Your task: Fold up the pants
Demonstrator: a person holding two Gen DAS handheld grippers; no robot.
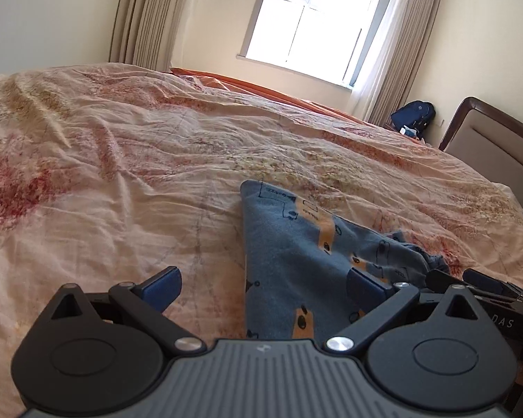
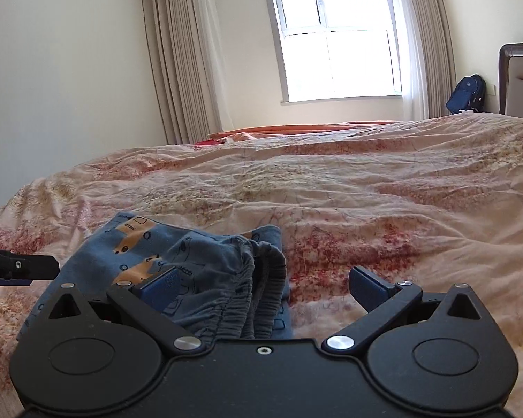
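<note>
Fingers (image 1: 160, 287) of both grippers stand spread apart, holding nothing. Blue pants (image 2: 205, 264) lie bunched on the bed (image 2: 383, 202); grabbing only one layer could undo the fold.

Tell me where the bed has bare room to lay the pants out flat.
Bare quilt lies left of the pants, toward the curtains, and beyond them toward the window. Crowded: both open grippers, left gripper and right gripper, sit at the pants.
</note>
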